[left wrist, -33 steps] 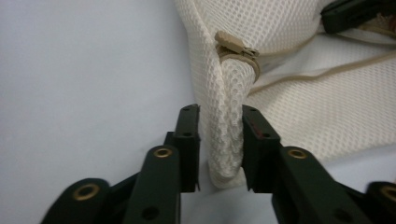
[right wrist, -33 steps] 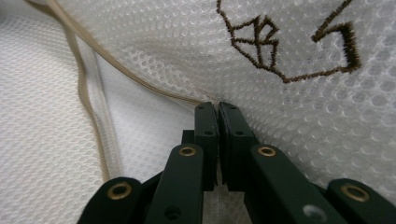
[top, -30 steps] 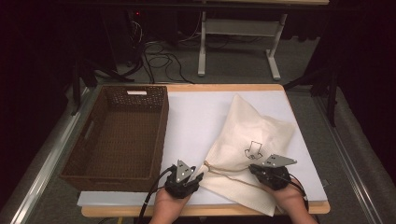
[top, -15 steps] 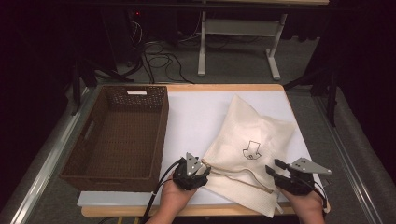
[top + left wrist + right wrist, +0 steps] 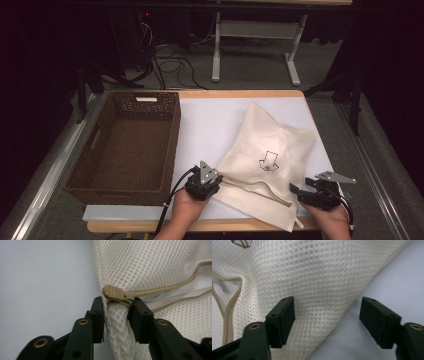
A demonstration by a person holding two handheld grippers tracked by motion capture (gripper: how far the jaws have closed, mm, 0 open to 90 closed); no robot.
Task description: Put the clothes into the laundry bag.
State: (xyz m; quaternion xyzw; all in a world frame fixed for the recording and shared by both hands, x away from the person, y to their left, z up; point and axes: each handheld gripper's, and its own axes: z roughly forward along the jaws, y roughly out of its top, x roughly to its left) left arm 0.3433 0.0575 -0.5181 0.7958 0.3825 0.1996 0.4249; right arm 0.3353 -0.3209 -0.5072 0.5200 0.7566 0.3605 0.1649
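A cream mesh laundry bag [image 5: 270,145] with a small printed logo lies on the white table sheet [image 5: 210,120]. Its beige zipper [image 5: 255,192] runs along the near edge. My left gripper [image 5: 212,177] sits at the bag's near left corner. In the left gripper view its jaws have just been closing, and the left gripper [image 5: 116,312] now pinches the mesh corner [image 5: 117,325] just below the tan zipper pull [image 5: 113,292]. My right gripper [image 5: 300,192] is at the bag's near right edge. Its jaws have just been opening, and the right gripper [image 5: 327,317] stands wide over the mesh [image 5: 312,272] without pressing on it.
A brown wicker basket [image 5: 80,165], with nothing inside, stands on the left of the table. The table's wooden front edge [image 5: 130,226] runs just before the hands. Beyond the far edge are cables and a white stand's legs [image 5: 290,70] on the dark floor.
My right gripper has slid rightward from under the logo to the bag's right edge, and its jaws have spread apart. The left gripper has stayed at the zipper-pull corner.
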